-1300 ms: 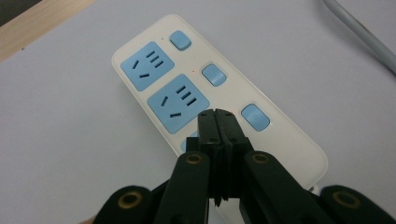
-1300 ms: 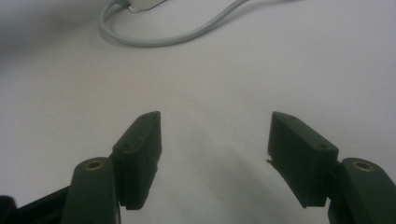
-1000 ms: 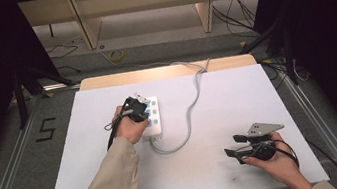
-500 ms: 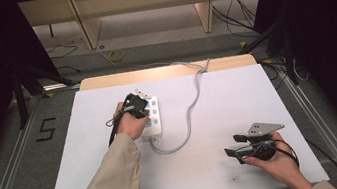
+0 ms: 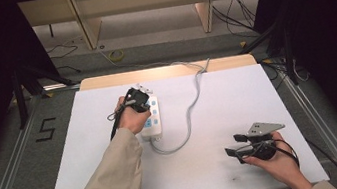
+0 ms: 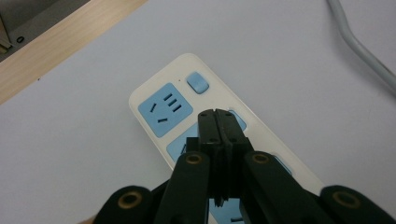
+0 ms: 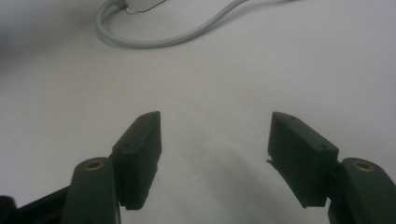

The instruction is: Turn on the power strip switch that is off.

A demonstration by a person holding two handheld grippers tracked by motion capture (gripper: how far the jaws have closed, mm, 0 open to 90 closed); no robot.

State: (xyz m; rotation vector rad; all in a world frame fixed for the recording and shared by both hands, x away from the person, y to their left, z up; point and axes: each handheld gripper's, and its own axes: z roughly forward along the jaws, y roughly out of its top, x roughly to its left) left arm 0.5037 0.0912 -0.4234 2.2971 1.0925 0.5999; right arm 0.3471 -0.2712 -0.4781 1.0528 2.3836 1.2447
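A white power strip with blue sockets lies left of centre on the white table, its grey cable looping off to the right. My left gripper hangs over the strip with its jaws pressed together and nothing between them. In the left gripper view the shut tips sit just above the strip, short of the blue switch button. My right gripper rests low at the front right, open and empty. Its own view shows the jaws spread over bare table, with the cable farther off.
The white table top ends in a wooden strip at the far edge. Metal rails run along both sides on the floor. Behind the table are wooden legs and loose cables.
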